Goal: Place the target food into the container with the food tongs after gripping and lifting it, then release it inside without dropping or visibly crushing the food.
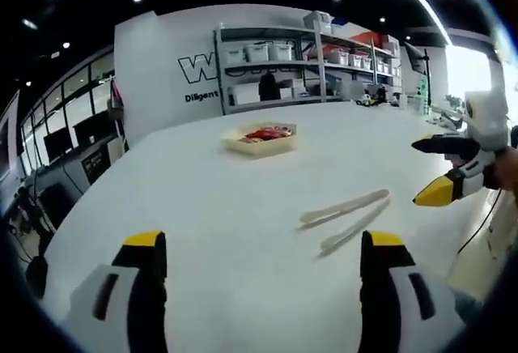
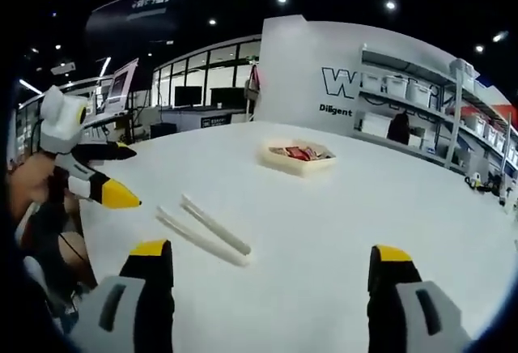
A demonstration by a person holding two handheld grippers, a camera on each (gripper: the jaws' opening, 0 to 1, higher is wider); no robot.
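- My left gripper [image 1: 263, 260] stood wide apart, holding nothing.
- The food tongs [image 1: 346, 217] lay flat on the white table [image 1: 202, 207], ungrasped; the tray of red food [image 1: 261, 138] sat well beyond.
- My right gripper [image 2: 271, 276] gaped empty too.
- A skewed pinch on the tongs could crush or drop the food.

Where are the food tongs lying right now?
The tongs lie flat on the white table, untouched, nearer the grippers than the food tray and apart from it.

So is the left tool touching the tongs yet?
Apart. In the left gripper view, the left tool has its jaws wide open and nearer the camera than the tongs, with bare white table showing between them.
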